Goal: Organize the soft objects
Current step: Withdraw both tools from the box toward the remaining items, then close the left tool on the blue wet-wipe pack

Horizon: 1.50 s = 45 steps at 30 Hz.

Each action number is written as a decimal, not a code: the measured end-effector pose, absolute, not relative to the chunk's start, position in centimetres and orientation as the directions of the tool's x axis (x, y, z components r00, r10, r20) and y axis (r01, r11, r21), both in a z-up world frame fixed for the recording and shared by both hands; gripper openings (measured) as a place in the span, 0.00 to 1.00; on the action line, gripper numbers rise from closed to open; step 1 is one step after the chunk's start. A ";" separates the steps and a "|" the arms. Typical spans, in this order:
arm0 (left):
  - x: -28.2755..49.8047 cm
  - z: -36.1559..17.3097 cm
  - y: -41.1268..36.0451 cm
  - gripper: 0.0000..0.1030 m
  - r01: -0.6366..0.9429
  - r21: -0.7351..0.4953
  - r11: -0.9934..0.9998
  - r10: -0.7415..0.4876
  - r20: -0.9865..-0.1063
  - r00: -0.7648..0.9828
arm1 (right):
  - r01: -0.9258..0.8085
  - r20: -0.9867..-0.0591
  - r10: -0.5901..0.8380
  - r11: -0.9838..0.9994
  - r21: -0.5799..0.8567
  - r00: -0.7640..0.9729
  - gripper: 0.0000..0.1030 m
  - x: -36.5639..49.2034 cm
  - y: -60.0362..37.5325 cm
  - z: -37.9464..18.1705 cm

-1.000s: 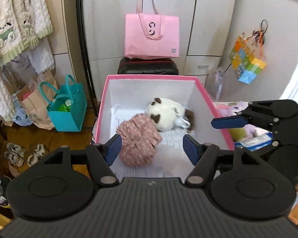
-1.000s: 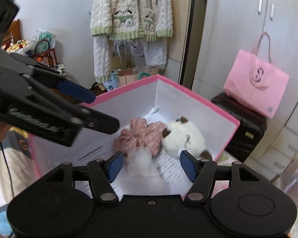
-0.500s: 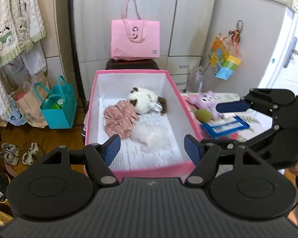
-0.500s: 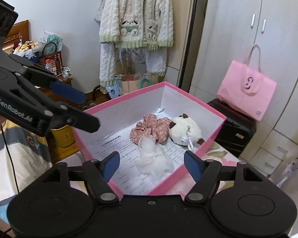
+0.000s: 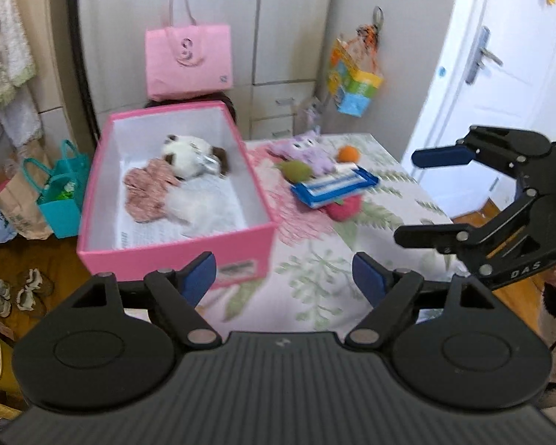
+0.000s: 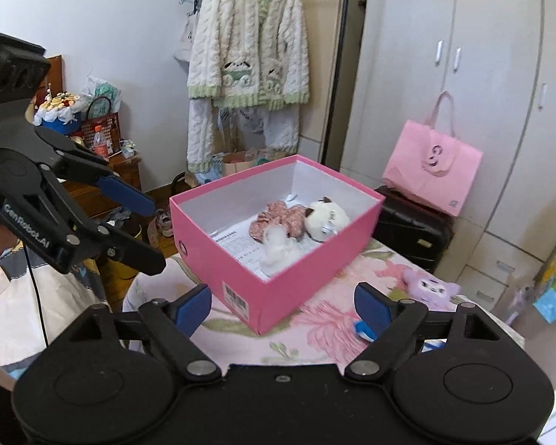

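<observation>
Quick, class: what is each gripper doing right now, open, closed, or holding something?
Left gripper: jaws opening, nothing between them.
Right gripper: jaws opening, nothing between them.

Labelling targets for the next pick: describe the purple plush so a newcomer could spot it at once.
Start at the pink box on the floral tablecloth. Just past its far right corner, outside it, lies the purple plush. It is the only lilac toy, beside a green ball and an orange ball.
</observation>
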State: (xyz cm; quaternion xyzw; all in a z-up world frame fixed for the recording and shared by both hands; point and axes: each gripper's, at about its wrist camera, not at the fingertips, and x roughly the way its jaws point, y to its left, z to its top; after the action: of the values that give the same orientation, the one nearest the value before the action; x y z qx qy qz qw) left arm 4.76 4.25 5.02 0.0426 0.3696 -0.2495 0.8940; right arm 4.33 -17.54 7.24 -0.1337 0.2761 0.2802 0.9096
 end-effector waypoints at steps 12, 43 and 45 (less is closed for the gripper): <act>6.2 3.2 -4.0 0.78 0.588 -0.183 0.788 -0.532 -0.684 0.500 | -0.521 -0.548 0.418 0.853 -0.038 0.724 0.85 3.7 -24.5 3.4; 25.8 -8.3 -12.8 0.75 0.292 -0.339 0.894 -0.446 -0.737 0.509 | -0.388 -0.630 0.315 0.921 0.024 0.710 0.85 18.7 -28.5 -6.3; 26.1 -8.8 -13.0 0.75 0.280 -0.341 0.898 -0.439 -0.744 0.504 | -0.381 -0.644 0.325 0.923 0.055 0.693 0.85 19.0 -28.8 -6.7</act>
State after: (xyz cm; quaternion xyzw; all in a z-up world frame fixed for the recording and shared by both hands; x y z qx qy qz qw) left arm 26.07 -13.00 -8.77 -0.0882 0.4525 -0.2084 0.8626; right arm 19.05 -28.79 -6.72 -0.0415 0.3416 0.1920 0.9191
